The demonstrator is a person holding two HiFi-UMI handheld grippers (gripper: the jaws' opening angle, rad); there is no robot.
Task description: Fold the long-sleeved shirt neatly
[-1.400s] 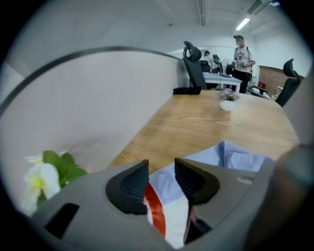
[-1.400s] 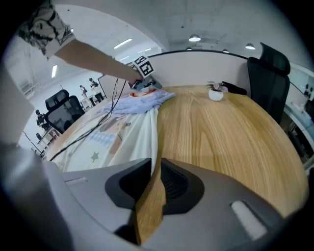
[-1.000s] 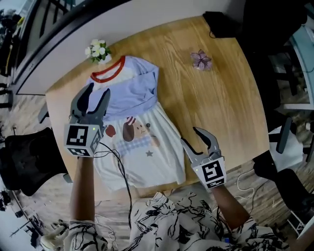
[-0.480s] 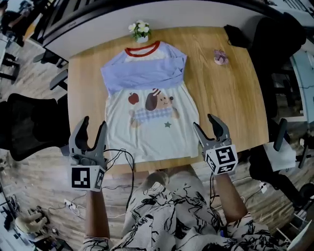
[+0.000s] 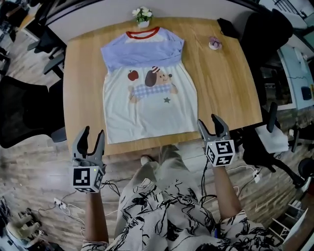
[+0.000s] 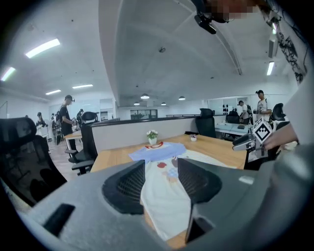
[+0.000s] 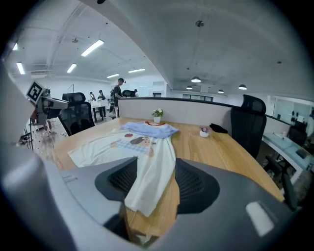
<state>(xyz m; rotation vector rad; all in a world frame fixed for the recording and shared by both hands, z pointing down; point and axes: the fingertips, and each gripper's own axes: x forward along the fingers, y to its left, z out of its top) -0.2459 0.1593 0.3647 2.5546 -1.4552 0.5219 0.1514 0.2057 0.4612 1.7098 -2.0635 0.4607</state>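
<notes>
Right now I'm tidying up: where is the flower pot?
In the head view the flower pot stands at the far edge of the table, just beyond the shirt, left of the purple ornament.

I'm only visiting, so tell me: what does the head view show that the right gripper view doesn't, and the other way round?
Only the head view: the person's black-and-white patterned clothing and right forearm. Only the right gripper view: the ceiling lights and people standing far off. Both: the shirt spread on the wooden table, and the white flowers at the table's far edge.
</notes>
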